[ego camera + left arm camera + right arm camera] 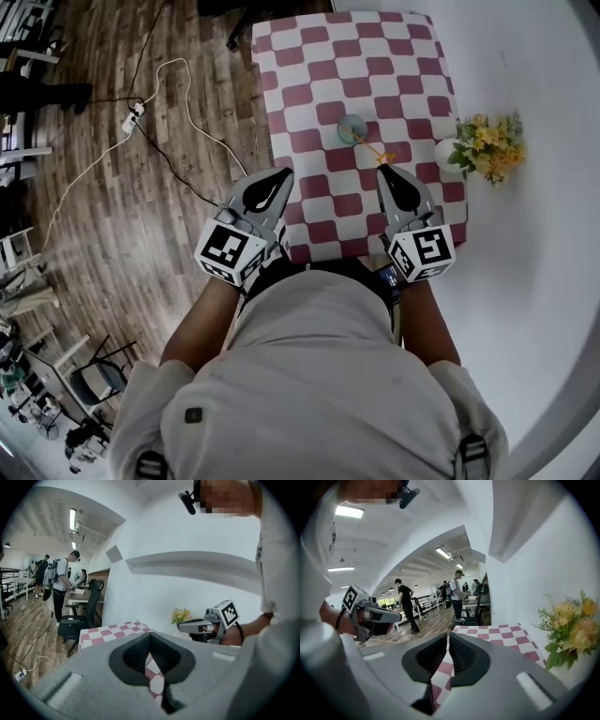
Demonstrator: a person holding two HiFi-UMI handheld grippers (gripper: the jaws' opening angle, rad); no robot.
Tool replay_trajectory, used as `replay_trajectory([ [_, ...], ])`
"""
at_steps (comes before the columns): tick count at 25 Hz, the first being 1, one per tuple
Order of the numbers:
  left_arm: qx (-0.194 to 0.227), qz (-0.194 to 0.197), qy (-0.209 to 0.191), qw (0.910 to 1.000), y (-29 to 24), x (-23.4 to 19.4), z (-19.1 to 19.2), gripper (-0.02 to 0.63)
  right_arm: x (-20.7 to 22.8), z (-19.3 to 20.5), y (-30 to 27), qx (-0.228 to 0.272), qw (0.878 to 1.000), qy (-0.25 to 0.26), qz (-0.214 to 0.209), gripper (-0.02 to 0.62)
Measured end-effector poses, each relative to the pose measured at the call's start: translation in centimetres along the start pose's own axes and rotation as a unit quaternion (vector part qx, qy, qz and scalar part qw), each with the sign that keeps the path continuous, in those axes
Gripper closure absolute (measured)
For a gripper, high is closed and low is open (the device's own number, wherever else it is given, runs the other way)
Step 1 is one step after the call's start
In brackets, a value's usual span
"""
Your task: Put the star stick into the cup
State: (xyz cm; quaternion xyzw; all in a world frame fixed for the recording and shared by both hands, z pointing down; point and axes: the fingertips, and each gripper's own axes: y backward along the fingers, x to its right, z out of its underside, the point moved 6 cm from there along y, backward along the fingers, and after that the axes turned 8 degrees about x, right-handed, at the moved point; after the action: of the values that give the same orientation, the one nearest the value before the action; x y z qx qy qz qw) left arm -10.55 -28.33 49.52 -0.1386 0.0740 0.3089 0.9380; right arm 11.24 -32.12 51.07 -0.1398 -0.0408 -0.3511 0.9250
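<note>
Left gripper and right gripper hover over the near edge of the checkered table. Each has its jaws pressed together on nothing, a neutral ready pose. The star stick lies between the cup and the right gripper, so the right side appears better placed for pickup.

Steep overhead, two low, shared table

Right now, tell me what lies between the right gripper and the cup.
In the head view, only the orange star stick shows between the right gripper and the cup, over the checked cloth.
</note>
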Motion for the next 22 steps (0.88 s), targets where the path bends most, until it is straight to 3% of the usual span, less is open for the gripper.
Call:
replay_trajectory([
  [22, 0.095, 0.063, -0.059, 0.9917, 15.0, 4.4, -4.4, 0.604, -15.2, -4.7, 7.2, 0.081, 0.994, 0.068, 0.024, 0.586],
])
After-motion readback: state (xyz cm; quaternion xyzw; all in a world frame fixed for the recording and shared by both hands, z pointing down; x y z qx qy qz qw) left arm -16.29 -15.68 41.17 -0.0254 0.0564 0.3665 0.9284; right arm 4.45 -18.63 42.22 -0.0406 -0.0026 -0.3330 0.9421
